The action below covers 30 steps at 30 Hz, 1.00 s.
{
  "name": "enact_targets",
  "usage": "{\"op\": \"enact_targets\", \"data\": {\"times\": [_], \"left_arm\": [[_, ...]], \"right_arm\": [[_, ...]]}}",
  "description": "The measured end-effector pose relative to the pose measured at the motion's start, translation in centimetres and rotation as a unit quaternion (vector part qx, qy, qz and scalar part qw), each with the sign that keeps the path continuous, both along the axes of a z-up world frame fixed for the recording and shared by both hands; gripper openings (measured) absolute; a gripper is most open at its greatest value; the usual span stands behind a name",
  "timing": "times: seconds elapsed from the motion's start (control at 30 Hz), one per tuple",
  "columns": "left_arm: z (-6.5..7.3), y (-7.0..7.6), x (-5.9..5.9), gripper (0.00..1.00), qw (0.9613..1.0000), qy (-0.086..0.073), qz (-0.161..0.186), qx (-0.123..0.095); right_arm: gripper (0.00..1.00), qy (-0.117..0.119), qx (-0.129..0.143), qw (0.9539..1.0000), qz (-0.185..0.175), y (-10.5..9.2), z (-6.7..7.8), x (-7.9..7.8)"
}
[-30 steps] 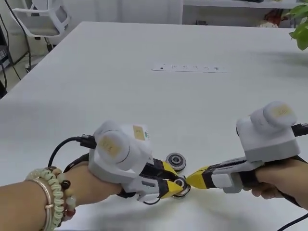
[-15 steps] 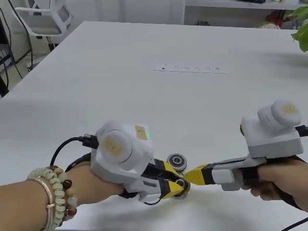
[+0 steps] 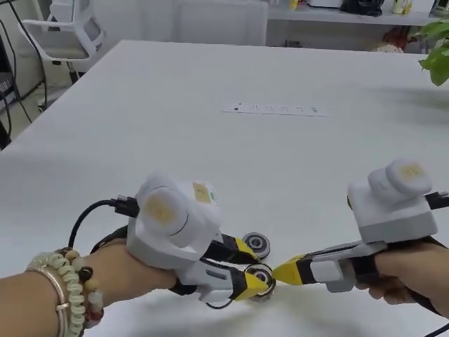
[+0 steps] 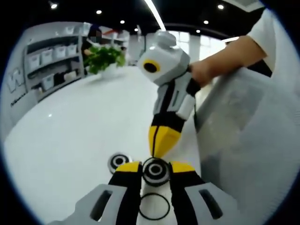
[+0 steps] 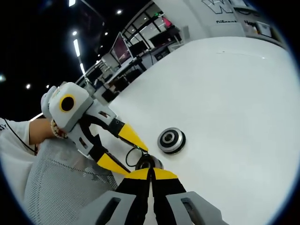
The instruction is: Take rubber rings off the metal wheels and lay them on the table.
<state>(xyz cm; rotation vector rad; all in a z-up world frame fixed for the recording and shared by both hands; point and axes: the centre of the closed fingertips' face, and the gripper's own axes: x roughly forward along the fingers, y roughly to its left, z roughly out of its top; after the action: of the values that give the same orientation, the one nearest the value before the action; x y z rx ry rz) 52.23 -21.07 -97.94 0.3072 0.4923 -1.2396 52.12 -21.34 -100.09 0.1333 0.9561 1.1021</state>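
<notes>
Between the left gripper's jaws sits a silvery, apparently black-ringed wheel.

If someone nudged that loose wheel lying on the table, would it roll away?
Probably not: the metal wheel lies flat on its side, so it should slide rather than roll. It looks solid metal, likely heavy for its size.

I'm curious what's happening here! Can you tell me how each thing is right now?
Left hand-held gripper: shut on the held wheel.
Held wheel: clamped between the jaws.
Right hand-held gripper: shut, tip by that wheel.
Second wheel: lying free on the table.
Rubber ring: off, loose on the table.
</notes>
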Motion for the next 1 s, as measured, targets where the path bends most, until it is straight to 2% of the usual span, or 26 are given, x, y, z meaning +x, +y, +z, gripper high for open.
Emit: {"op": "enact_targets", "data": {"times": [0.03,0.1,0.13,0.23,0.3,0.37,0.43,0.57,0.73,0.87,1.0], "left_arm": [[0.5,0.0,0.1,0.27,1.0000,0.001,0.003,-0.009],[1.1,0.0,-0.3,0.31,0.9997,0.017,0.001,-0.019],[1.6,0.1,-0.4,0.33,0.9996,0.017,-0.002,-0.022],[2.9,0.2,-0.6,0.41,0.9997,-0.001,-0.016,-0.021],[3.7,0.3,-0.6,0.45,0.9996,-0.004,-0.021,-0.020],[4.2,0.7,-0.5,0.46,0.9990,-0.031,-0.031,-0.004],[4.5,1.3,-0.6,0.45,0.9977,-0.051,-0.040,0.018],[5.1,2.5,-1.4,0.49,0.9972,-0.055,-0.043,0.026],[5.7,4.9,-2.0,0.55,0.9983,-0.051,-0.015,0.023],[6.0,7.1,-2.6,0.57,0.9979,-0.058,0.009,0.027],[6.3,8.7,-3.0,0.63,0.9976,-0.051,0.046,0.009]], "right_arm": [[0.00,-0.001,-0.001,1.0000,-0.002,0.0,0.0,0.1],[0.00,0.000,0.000,1.0000,-0.007,0.0,0.2,0.1],[0.00,0.000,0.001,0.9999,-0.010,-0.1,0.2,0.2],[0.00,-0.001,0.003,0.9999,-0.011,0.0,0.4,0.2],[0.00,-0.005,-0.003,1.0000,-0.005,0.0,0.4,0.2],[0.00,-0.009,-0.005,0.9999,-0.005,-0.2,0.4,0.3],[0.00,-0.010,-0.004,0.9999,-0.004,-0.3,0.6,0.3],[0.00,-0.012,0.005,0.9999,-0.007,-0.4,1.0,0.7],[0.00,-0.012,0.013,0.9997,-0.019,-0.8,1.4,1.2],[0.00,-0.011,0.020,0.9993,-0.029,-1.0,1.8,1.4],[0.00,-0.014,0.032,0.9986,-0.039,-1.0,2.5,1.7]]}}
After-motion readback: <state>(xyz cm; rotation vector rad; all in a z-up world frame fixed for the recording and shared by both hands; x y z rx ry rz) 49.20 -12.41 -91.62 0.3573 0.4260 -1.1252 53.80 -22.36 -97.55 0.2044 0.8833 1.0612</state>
